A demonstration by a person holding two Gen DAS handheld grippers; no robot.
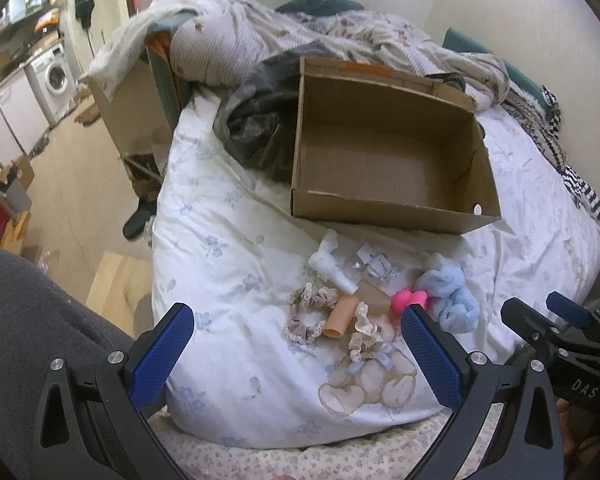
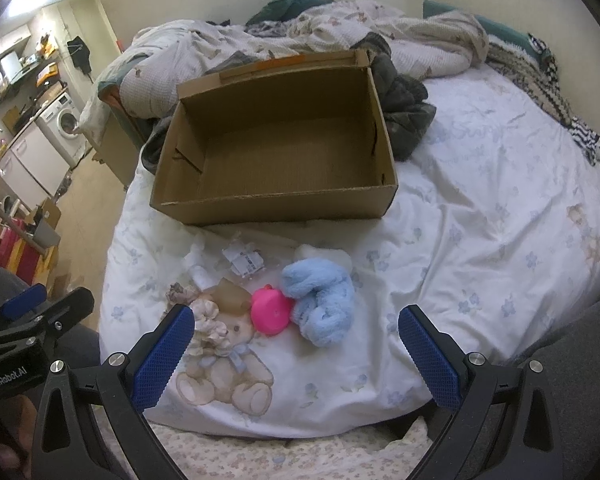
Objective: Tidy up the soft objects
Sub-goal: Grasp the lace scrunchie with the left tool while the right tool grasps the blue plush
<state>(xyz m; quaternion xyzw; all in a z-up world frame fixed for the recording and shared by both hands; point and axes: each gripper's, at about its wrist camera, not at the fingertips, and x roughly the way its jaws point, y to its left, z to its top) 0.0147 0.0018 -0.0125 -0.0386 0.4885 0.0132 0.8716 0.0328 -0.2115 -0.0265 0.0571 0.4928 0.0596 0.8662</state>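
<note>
Bed w/ floral duvet [image 2: 480,208]. Soft items heaped below empty cardboard box [image 2: 276,200]. Left gripper [image 1: 296,356] & right gripper [image 2: 296,356] both held wide, nothing gripped. Blue plush [image 2: 320,304] best taken mid-body, then lifted over box wall.

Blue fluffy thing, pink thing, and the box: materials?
Blue fluffy item: plush or fleece fabric, matte, with a fuzzy pile and soft folds. Pink item: likely silicone or soft plastic, smooth with a slight sheen; cannot tell which. Box: corrugated cardboard, brown and matte, with fluting lines on the floor and raw cut edges.
</note>
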